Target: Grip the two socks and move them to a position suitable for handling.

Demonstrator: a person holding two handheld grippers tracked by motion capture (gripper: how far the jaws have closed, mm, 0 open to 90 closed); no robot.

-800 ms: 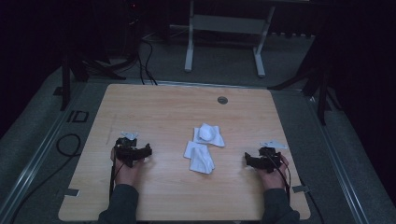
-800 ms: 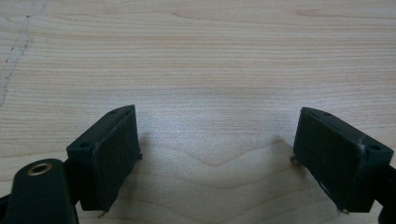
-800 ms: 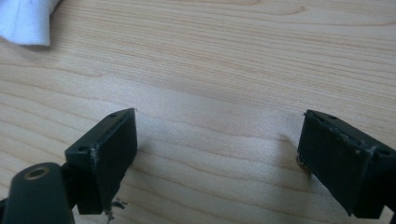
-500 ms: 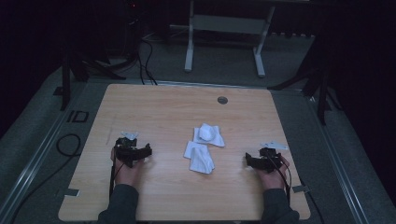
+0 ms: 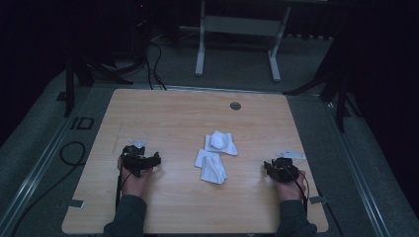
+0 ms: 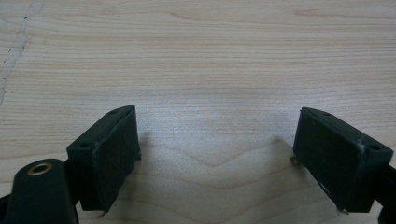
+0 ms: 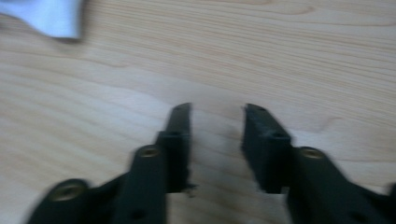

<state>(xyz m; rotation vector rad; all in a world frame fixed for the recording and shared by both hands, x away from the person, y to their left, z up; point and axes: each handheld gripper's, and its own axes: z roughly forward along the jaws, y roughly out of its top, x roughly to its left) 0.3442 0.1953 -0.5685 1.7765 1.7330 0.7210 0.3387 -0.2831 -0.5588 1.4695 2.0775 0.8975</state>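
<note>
Both hands rest at the near edge of the desk (image 5: 163,113), one gripper each. The left gripper (image 5: 141,160) sits at the near left with its fingers (image 6: 109,161) spread wide, nothing between them but bare wood, tips down at or near the surface. The right gripper (image 5: 280,169) sits at the near right; its fingers (image 7: 180,140) are parted by a narrower gap, also empty, and its view is motion-blurred. Between the two, slightly farther out, lie the white cloths (image 5: 216,157): a flatter crumpled piece nearer the person and a bunched piece (image 5: 221,142) just behind it, touching or overlapping. Together they run roughly near-to-far with a slight slant. From the left gripper the cloths lie to its right; from the right gripper, to its left and a bit forward, with a white corner (image 7: 56,18) at the upper left of its view. The two grippers look about equally distant from them. Farther back, a round grommet (image 5: 235,105) sits near the far edge. Likely next move: reach inward for the cloths.
</note>
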